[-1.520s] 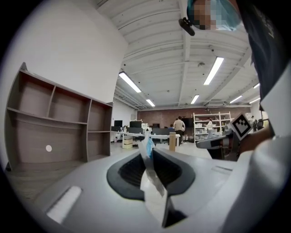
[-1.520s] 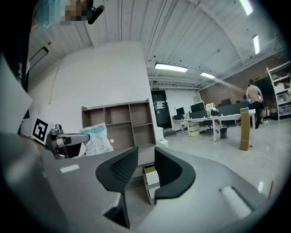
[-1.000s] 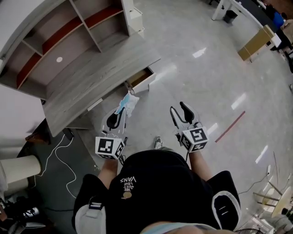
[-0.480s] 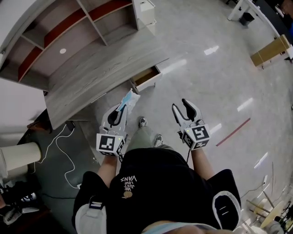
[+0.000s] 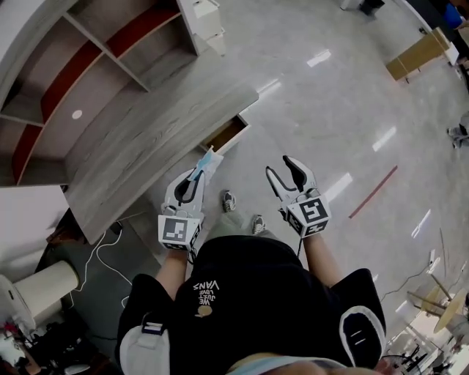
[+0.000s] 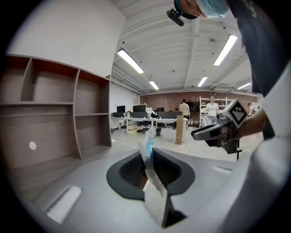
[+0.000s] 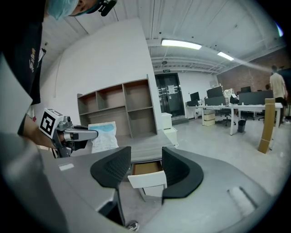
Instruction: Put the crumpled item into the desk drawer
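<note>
The crumpled item (image 5: 207, 162), a white and blue packet, sticks out forward from my left gripper (image 5: 192, 183), which is shut on it. In the left gripper view the packet (image 6: 148, 150) stands on edge between the dark pads. The desk drawer (image 5: 226, 135) is pulled out from the grey wooden desk (image 5: 146, 139), just beyond the packet. My right gripper (image 5: 286, 174) hovers beside it over the floor, its jaws opening with nothing between them. Through those jaws I see the drawer (image 7: 146, 173), its brown inside showing, and the left gripper (image 7: 75, 134) with the packet (image 7: 103, 135).
A shelf unit with red-backed bays (image 5: 88, 58) rises behind the desk. Cables (image 5: 102, 256) trail on the dark mat at the left. The person's shoes (image 5: 229, 199) stand near the drawer. A white cabinet (image 5: 205, 18), a cardboard box (image 5: 414, 58) and a red floor line (image 5: 374, 192) lie farther off.
Both grippers have come closer to the open drawer, the left one carrying the packet. The right gripper's jaws stand a little wider.
</note>
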A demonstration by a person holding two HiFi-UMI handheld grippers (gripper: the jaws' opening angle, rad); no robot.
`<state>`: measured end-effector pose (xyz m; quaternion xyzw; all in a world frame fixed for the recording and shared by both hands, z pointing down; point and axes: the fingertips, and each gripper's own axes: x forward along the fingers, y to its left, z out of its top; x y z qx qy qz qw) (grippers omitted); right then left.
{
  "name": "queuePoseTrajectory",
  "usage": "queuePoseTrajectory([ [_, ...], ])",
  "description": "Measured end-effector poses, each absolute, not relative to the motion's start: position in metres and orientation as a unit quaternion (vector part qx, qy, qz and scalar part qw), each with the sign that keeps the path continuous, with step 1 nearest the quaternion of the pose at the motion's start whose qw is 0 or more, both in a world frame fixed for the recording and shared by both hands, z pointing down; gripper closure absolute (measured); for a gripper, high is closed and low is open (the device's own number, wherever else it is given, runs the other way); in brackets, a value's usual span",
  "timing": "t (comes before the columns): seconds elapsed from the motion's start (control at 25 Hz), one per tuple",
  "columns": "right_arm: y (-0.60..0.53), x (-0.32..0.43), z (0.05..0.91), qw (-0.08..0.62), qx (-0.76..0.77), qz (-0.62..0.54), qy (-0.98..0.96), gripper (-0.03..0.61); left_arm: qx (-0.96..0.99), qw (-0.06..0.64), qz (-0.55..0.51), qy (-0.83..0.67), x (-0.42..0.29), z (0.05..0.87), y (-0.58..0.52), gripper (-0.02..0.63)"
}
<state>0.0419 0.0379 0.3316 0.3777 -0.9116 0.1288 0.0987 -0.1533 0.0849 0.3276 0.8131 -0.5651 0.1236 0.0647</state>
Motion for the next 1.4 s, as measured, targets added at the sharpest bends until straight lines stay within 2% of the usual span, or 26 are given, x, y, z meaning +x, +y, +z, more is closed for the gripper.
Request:
queuePoseTrajectory([
  [0.4, 0.005, 0.009, 0.361, 0.091, 0.403, 0.134, -0.901, 0.378, 0.858, 0.065, 0.148, -0.488, -0.162, 0.357, 0.042, 0.517],
  [0.72, -0.012, -0.002, 0.41, 0.143, 0.354, 0.13, -0.915, 0.345, 0.851, 0.079, 0.203, -0.478, -0.159, 0.388, 0.024, 0.517],
  [1.04, -0.037, -0.001, 0.476, 0.202, 0.286, 0.129, -0.928, 0.337, 0.826, 0.059, 0.244, -0.505, -0.15, 0.418, -0.001, 0.517],
  [1.4, -0.06, -0.005, 0.536, 0.219, 0.246, 0.134, -0.935, 0.335, 0.811, 0.042, 0.291, -0.506, -0.14, 0.449, -0.022, 0.517],
])
